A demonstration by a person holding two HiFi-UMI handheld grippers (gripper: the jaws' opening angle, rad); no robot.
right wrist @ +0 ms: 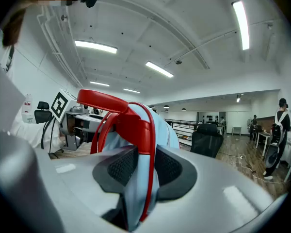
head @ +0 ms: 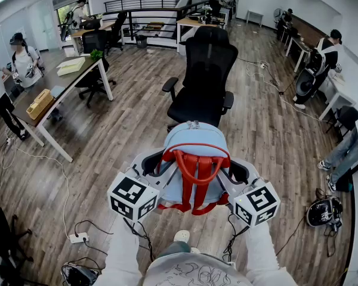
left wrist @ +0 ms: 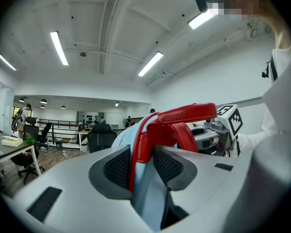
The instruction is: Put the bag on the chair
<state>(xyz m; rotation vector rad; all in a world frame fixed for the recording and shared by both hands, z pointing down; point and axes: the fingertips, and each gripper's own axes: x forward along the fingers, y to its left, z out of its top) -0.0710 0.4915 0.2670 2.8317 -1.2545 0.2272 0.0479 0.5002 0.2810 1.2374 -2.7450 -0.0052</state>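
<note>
Bag (head: 194, 159), light blue with red straps (head: 194, 180), hangs off the floor at lower centre of the head view, pinched from both sides. Left gripper (head: 155, 167) is clamped on its left edge; its own view shows blue fabric and a red strap squeezed between the pads. Right gripper (head: 237, 170) grips the right edge the same way, on fabric and red trim. Bag looks upright, strap side facing the camera. Chair (head: 207, 64) sits straight above it in frame, seat on the near side of the backrest, not touching the bag. Both grippers look equally near, so likely a joint push forward, then down onto the seat.
</note>
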